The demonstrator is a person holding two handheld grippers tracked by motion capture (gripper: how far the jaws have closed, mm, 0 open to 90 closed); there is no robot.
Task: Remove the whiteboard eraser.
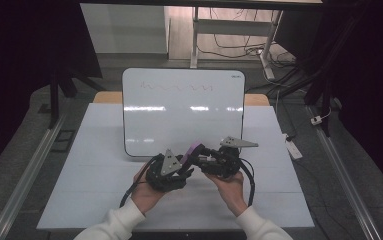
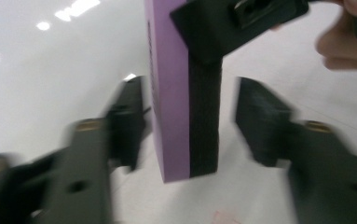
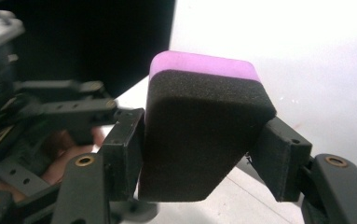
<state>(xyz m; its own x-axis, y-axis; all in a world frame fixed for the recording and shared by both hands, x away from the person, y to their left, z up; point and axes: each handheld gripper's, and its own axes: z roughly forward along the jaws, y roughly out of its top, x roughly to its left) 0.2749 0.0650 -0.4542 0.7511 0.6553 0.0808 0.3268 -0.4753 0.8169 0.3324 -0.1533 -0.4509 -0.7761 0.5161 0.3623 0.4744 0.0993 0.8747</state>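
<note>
Both hands met low over the white table [image 1: 104, 190], in front of the glossy whiteboard [image 1: 179, 115]. The right gripper [image 3: 199, 154] pinched a blocky eraser [image 3: 199, 135], purple plastic backed by coarse black foam. The left gripper [image 2: 190, 121] stood spread either side of it, jaws clear, as its own view showed.

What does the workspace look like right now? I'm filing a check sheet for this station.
Surface: white table, bare around the board.
Job's things: whiteboard with a wavy line near its top; purple-and-black eraser.
Clutter: nothing seen.
Grippers: right claw shut on the eraser; left claw open, jaws either side of it, not pressing.
Cables: a black one trails from each claw; more lie on the floor behind.
Surroundings: dark curtains, desk legs beyond.
</note>
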